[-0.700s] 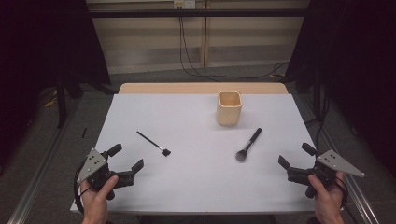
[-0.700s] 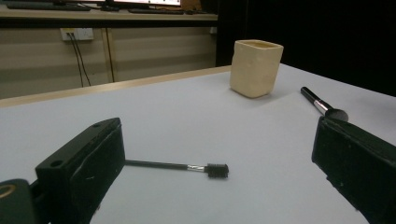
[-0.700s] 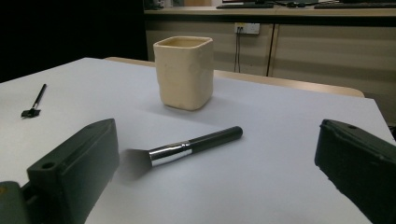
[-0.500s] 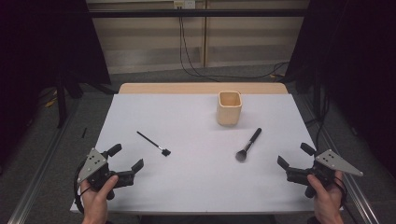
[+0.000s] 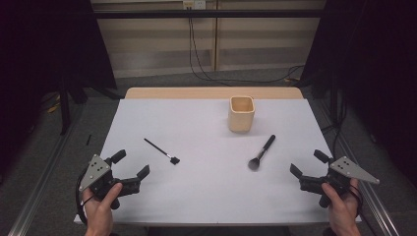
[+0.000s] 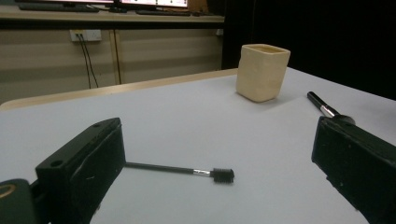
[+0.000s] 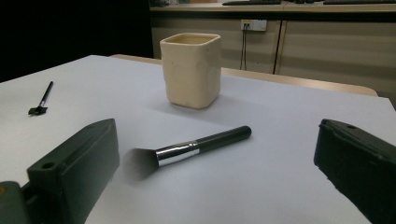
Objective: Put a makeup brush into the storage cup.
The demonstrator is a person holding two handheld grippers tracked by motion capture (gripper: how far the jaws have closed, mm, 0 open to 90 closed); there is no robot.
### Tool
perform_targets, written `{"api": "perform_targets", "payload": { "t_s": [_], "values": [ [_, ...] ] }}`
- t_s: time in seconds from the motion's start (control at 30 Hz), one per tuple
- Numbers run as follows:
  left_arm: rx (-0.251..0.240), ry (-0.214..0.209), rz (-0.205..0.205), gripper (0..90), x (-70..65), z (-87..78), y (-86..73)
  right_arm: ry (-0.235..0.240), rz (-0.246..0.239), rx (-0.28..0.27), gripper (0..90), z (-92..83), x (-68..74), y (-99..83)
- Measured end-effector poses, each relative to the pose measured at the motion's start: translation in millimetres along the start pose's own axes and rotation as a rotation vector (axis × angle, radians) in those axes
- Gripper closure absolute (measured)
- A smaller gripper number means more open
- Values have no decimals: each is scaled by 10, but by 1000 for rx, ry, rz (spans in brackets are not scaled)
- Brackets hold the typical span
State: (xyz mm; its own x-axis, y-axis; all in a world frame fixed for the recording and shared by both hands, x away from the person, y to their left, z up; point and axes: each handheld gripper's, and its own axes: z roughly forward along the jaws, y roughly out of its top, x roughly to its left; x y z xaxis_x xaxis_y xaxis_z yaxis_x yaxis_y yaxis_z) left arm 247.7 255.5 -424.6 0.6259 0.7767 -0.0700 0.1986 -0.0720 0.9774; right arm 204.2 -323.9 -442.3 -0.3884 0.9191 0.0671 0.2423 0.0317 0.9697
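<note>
A cream square cup [image 5: 241, 113] [image 6: 261, 71] [image 7: 191, 69] stands upright at the table's far middle-right. A black makeup brush [image 5: 261, 152] [image 7: 187, 149] [image 6: 328, 108] with a silver ferrule lies in front of it. A thin black brow brush [image 5: 161, 151] [image 6: 187, 171] [image 7: 41, 100] lies left of centre. My left gripper [image 5: 130, 164] [image 6: 219, 182] rests at the front left, open and empty, its jaws framing the brow brush. My right gripper [image 5: 305, 163] [image 7: 219, 177] sits at the front right, open and empty, with the makeup brush lying ahead of it.
The white table top [image 5: 206, 196] has a wooden strip [image 5: 211, 93] along its far edge. Cables [image 5: 206, 64] hang down the wall behind. Metal rails [image 5: 44, 187] run along the floor at both sides.
</note>
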Motion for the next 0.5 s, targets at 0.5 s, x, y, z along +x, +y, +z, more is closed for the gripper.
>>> {"api": "perform_targets", "payload": {
  "t_s": [0.5],
  "values": [
    [-16, -29, 34, 22, -55, 234, 170, 13, 1, 7, 0, 20, -25, -5]
  ]
}}
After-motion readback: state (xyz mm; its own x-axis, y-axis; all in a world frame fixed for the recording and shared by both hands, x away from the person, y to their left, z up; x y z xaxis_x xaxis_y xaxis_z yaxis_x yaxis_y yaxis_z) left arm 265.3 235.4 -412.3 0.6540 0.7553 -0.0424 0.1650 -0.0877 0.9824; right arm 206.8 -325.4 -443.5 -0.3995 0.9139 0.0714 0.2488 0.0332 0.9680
